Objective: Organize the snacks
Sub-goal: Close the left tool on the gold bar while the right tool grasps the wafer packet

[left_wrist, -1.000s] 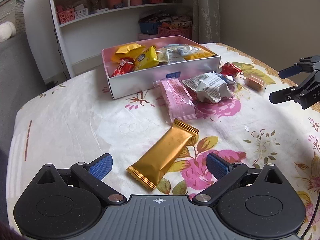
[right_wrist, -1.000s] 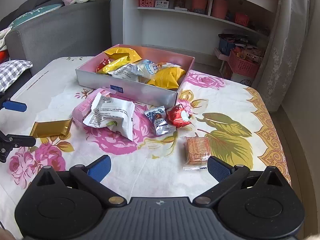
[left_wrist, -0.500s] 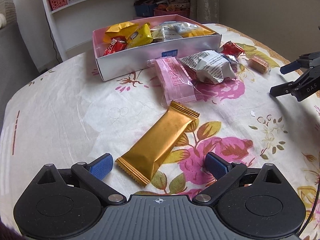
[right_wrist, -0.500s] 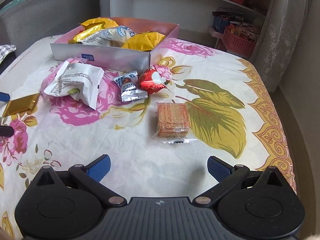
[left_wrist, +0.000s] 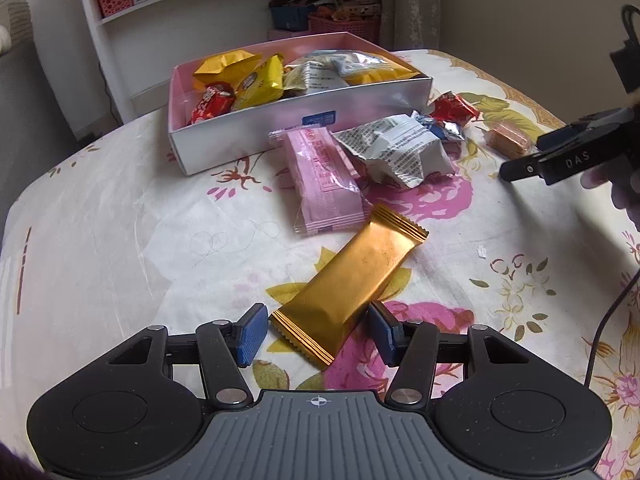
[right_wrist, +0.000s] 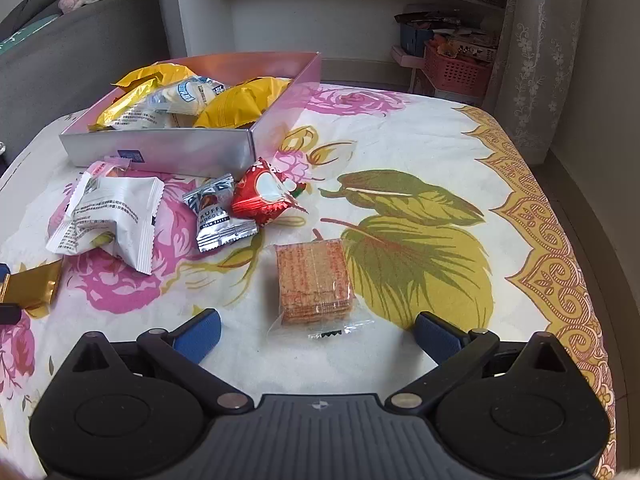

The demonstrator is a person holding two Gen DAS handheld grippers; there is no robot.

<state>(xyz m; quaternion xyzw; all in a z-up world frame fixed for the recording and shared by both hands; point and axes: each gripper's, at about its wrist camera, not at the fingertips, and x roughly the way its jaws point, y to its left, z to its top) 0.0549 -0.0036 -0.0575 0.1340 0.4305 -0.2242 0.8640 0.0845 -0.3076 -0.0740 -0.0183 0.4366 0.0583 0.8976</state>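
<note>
We are looking at the gold wrapper bar [left_wrist: 350, 286] lying slantwise on the flowered tablecloth [left_wrist: 120, 240], and its near crimped end is sitting right between the blue pads of our left gripper [left_wrist: 316, 334], whose jaws are standing apart on either side of it, not visibly pressing it. Over on the other side, the clear-wrapped cracker pack [right_wrist: 314, 286] is lying flat just ahead of our right gripper [right_wrist: 316, 334], whose jaws are spread wide, the pack's near edge falling between the two pads. Beyond it are the red candy [right_wrist: 266, 198] and silver chocolate packet [right_wrist: 218, 212], touching each other. The pink box [left_wrist: 280, 128] is sitting farther back, holding several snacks.
</note>
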